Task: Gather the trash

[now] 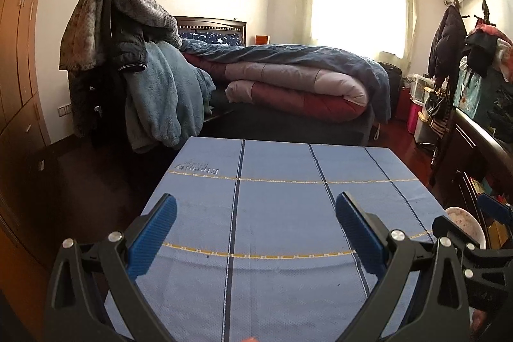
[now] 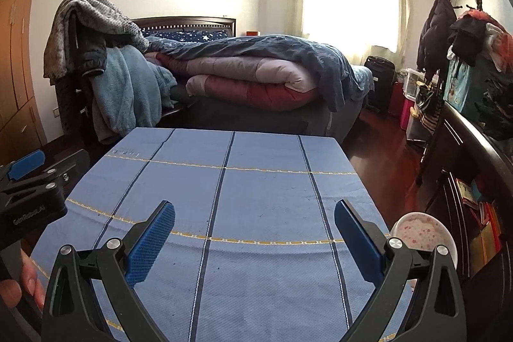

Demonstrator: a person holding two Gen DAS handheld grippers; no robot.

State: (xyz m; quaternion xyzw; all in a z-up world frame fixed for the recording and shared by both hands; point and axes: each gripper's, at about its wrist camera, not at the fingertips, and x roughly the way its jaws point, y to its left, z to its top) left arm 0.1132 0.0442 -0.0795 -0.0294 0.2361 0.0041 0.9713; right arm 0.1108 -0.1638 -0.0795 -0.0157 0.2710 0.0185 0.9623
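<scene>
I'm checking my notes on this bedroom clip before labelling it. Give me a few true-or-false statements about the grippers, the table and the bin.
1. Both the left gripper and the right gripper are open and hold nothing. True.
2. A crumpled paper lies on the blue tablecloth. False: no trash shows on the cloth in either view.
3. The floral-lined bin sits off the table's right edge. True.
4. The bin stands on top of the table. False: it is beside the table, lower than the top.
5. The folded quilt lies on the bed beyond the table. True.
</scene>
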